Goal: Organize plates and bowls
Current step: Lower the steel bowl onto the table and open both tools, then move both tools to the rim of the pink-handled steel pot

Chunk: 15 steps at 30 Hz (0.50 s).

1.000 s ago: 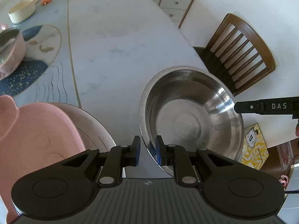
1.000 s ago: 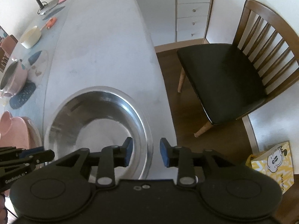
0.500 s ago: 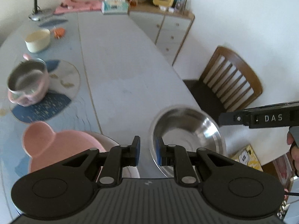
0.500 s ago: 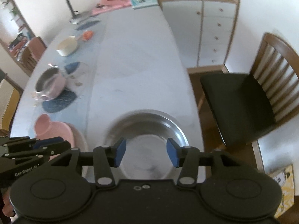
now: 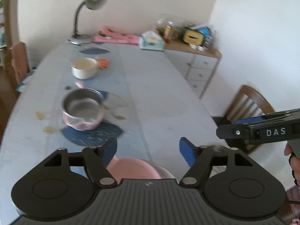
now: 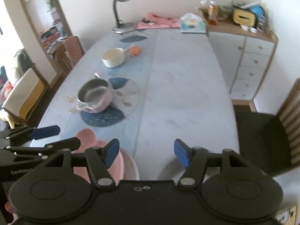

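- The left tool [image 5: 148, 150] is spread wide with nothing between its blue-padded fingers [image 5: 110, 150]; it hangs above the near end of the worktop, raised and tipped forward, probably so the person can look over what is left to sort.
- The right tool [image 6: 146, 151] is equally wide apart and empty, held level with the left one, which shows at the left edge of its view.
- Just under both tools sits the pink bear-eared plastic plate [image 6: 90, 140], resting on a pale round plate [image 6: 131, 166] whose rim peeks out at its right; that stacking looks deliberate, flat pieces gathered into one pile.
- A sliver of shiny metal rim [image 5: 215, 147] shows behind the left tool's right finger; I cannot tell what it belongs to.
- Farther out, a pink-sided pot with a steel inside [image 5: 82, 108] stands on a dark blue round placemat [image 5: 91, 134], likely left as a set place.
- Beyond it a cream bowl with a handle [image 6: 113, 57] sits apart near an orange item [image 6: 135, 50].
- The grey marbled worktop [image 6: 183, 78] stretches on to a grey desk lamp [image 6: 121, 3] at the far end.
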{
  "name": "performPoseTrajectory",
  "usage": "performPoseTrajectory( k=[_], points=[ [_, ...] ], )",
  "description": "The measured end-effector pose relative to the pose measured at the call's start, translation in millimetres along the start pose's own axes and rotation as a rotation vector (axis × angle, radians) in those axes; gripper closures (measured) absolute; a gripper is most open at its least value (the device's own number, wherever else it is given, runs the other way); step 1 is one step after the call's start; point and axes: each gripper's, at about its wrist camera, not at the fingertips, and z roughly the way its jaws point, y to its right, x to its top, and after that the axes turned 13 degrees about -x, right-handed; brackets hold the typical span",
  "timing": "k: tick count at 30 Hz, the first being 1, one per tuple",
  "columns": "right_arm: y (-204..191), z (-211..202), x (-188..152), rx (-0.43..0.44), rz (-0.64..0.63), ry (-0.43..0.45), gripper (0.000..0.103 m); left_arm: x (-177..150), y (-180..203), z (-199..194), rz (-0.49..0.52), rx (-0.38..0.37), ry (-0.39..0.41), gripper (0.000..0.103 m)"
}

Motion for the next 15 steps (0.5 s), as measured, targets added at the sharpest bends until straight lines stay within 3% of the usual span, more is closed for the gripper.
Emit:
performPoseTrajectory(
  k=[6,15],
  points=[
    [-28.5,21.2,32.6,0.041,-0.037,0.022,0.02,18.4,-32.3,-5.7,-0.027,0.103,0.029,0.027],
    [-63.1,77.5,74.5,0.068,-0.1,0.009,0.014,49.4,-86.3,27.4,-0.094,0.208,0.001,0.024]
  ],
)
